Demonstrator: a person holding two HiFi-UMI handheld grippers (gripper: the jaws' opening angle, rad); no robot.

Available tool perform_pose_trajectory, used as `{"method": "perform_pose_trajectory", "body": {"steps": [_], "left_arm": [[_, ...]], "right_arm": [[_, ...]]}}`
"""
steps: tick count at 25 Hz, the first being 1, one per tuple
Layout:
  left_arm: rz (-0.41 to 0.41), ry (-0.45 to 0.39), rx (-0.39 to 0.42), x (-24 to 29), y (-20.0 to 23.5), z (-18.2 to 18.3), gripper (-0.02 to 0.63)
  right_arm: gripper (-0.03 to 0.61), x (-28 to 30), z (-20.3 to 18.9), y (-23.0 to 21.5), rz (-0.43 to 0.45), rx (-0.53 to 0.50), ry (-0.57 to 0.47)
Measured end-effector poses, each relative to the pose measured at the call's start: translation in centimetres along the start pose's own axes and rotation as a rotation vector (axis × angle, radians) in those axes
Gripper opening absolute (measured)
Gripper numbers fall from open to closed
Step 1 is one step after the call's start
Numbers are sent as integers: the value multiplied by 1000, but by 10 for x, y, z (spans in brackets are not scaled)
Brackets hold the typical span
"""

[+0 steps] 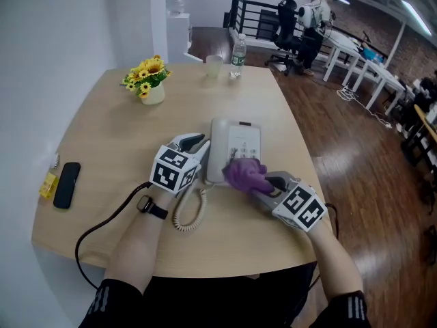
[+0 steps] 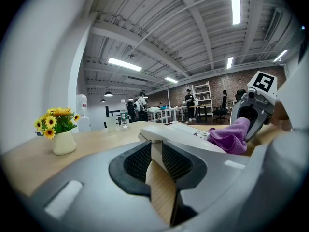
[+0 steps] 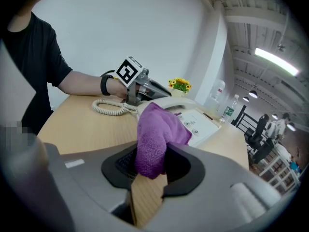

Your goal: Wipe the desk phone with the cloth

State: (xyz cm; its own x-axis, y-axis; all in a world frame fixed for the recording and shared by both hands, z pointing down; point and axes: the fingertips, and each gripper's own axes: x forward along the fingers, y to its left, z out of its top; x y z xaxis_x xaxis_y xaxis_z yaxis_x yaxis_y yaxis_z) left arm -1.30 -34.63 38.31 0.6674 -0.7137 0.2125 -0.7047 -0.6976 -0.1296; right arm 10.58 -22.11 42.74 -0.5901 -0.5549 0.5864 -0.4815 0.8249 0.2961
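Note:
A white desk phone (image 1: 239, 142) (image 2: 178, 132) (image 3: 195, 124) lies mid-table, its coiled cord (image 1: 191, 214) (image 3: 111, 108) looping toward me. My right gripper (image 1: 263, 182) (image 3: 150, 163) is shut on a purple cloth (image 1: 244, 174) (image 2: 231, 137) (image 3: 154, 134). The cloth rests on the phone's near keypad end. My left gripper (image 1: 198, 145) (image 2: 156, 151) sits against the phone's left near corner. Its jaws stand a narrow gap apart with nothing gripped, and the phone's corner shows through the gap.
A vase of yellow flowers (image 1: 150, 80) (image 2: 58, 129) stands at the back left. A cup (image 1: 213, 65) and a water bottle (image 1: 237, 52) stand at the far edge. A black handset-like device (image 1: 66, 184) and a yellow item (image 1: 48, 184) lie at the left edge. A black cable (image 1: 102, 227) trails off the near edge.

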Motion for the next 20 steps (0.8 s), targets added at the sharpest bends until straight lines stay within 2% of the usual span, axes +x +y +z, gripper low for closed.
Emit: {"method": "perform_pose_trajectory", "body": {"steps": [8, 13, 16, 20], "left_arm": [[-2, -1, -2, 0, 0, 0, 61], [-1, 0, -3, 0, 0, 0, 61], [-1, 1, -2, 0, 0, 0, 61], [0, 1, -2, 0, 0, 0, 61]], "right_arm": [[117, -19, -30, -13, -46, 54, 40], [117, -33, -35, -25, -82, 86, 31], [118, -43, -22, -43, -111, 146, -63], [118, -58, -1, -79, -158, 319, -271]]}}
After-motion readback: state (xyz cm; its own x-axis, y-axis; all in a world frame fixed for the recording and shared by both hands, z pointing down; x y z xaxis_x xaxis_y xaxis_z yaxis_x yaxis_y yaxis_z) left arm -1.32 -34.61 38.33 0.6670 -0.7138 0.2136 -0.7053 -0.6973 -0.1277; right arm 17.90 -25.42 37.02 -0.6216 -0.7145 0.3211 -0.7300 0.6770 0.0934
